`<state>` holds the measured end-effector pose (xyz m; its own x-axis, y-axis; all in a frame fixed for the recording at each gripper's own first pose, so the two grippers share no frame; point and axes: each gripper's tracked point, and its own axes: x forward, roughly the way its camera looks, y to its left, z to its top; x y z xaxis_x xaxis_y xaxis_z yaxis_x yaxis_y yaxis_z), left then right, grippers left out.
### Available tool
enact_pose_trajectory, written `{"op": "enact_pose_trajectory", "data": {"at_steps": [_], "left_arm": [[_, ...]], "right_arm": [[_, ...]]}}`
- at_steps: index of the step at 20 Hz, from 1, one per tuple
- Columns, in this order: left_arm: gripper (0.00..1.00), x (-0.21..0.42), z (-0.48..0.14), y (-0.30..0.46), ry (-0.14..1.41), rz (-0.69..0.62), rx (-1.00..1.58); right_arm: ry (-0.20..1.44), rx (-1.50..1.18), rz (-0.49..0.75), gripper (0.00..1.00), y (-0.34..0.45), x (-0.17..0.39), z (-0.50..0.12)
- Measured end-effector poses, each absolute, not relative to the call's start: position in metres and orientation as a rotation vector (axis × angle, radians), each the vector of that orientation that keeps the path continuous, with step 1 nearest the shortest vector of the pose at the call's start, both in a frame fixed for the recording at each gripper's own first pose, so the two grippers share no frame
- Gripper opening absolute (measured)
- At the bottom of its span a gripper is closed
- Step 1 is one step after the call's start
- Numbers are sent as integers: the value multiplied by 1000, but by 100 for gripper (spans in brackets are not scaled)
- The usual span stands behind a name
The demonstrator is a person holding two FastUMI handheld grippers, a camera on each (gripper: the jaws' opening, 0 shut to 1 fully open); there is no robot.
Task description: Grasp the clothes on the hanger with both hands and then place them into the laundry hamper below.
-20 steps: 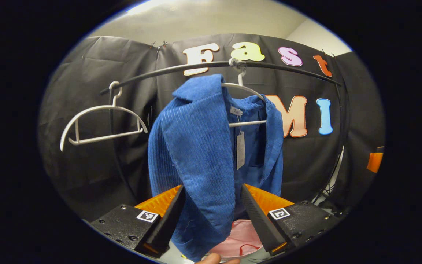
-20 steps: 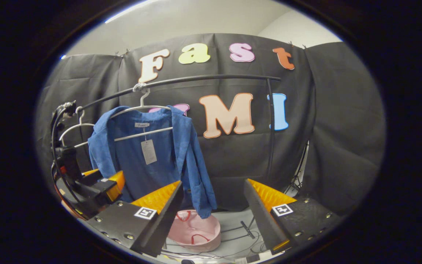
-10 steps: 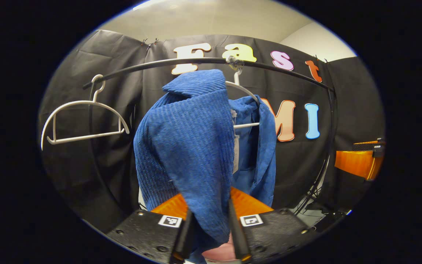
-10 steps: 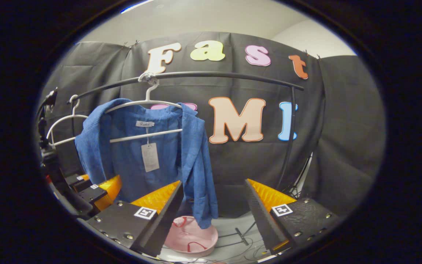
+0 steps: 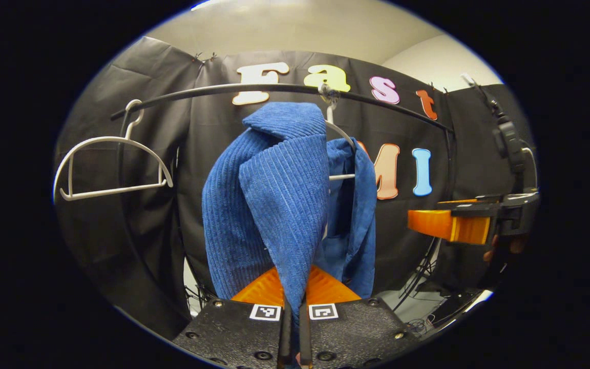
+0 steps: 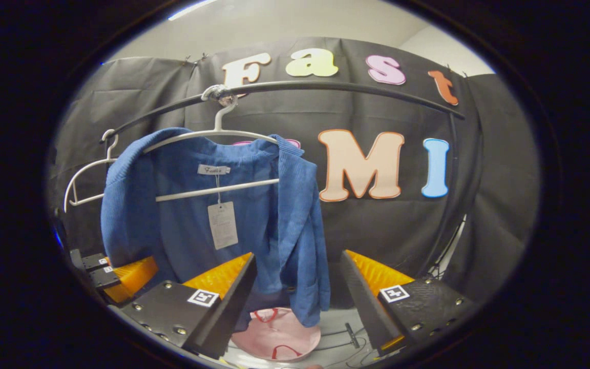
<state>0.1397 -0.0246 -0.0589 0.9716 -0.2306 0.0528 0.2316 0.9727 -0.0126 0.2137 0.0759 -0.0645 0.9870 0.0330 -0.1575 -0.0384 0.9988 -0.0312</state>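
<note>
My left tongs (image 5: 294,328) are pinching a fold of the blue corduroy jacket (image 5: 274,195), both fingers pressed on the cloth low on its near front edge. The jacket hangs on a white hanger (image 6: 208,134) hooked over the black rail (image 6: 325,87); a paper tag (image 6: 223,224) dangles inside below its collar. My right tongs (image 6: 297,302) are spread wide, just beside the jacket's other front edge, with nothing between the fingers. A pink laundry hamper (image 6: 282,338) sits on the floor below the jacket. A second white hanger (image 5: 110,164), bare, hangs farther along the rail.
</note>
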Motion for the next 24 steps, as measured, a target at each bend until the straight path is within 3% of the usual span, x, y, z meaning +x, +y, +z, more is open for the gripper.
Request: {"op": "enact_pose_trajectory", "data": {"at_steps": [5,6,7,13,20,24], "left_arm": [[4,134,-43,-16,-44,-196,-15],[6,134,-41,-14,-42,-190,-28],[5,132,-40,-14,-38,-185,-39],[3,128,-29,-3,-33,-122,-54],[2,128,-19,22,-12,2,-58],[3,124,-13,33,-9,51,-46]], "right_arm": [[197,-19,99,99,81,260,-81],[207,-16,109,94,82,269,-85],[211,-14,119,99,82,278,-87],[227,-33,178,99,95,331,-95],[173,-32,151,99,91,381,-90],[137,-67,111,37,79,389,-86]]}}
